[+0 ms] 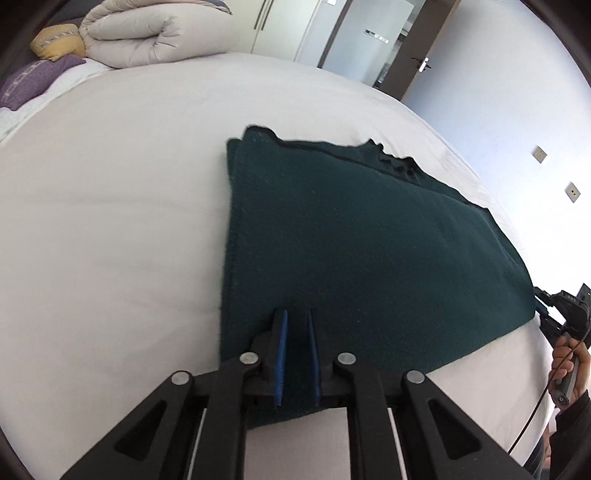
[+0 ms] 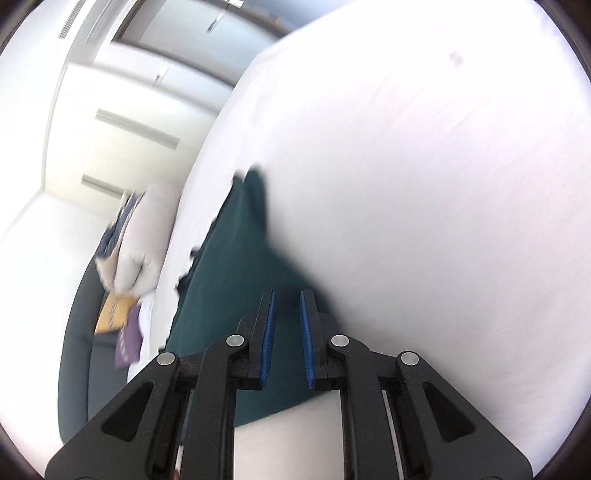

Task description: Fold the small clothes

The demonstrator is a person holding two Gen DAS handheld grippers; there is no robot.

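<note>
A dark green knit garment (image 1: pixel 362 243) lies flat on the white bed (image 1: pixel 110 221), folded into a rough rectangle with a ragged far edge. My left gripper (image 1: pixel 295 317) hovers over its near left corner, jaws a little apart with only cloth below them. The right gripper (image 1: pixel 554 314) shows at the garment's right corner, held by a hand. In the right wrist view, which is blurred, my right gripper (image 2: pixel 286 295) is open over the garment (image 2: pixel 236 258), nothing between its blue pads (image 2: pixel 267 332).
A rolled beige duvet (image 1: pixel 147 33) with yellow (image 1: pixel 55 40) and purple (image 1: pixel 33 81) pillows lies at the bed's far left. White wardrobe doors (image 1: pixel 288 22) and a dark door (image 1: pixel 417 55) stand beyond. The bed edge curves along the right.
</note>
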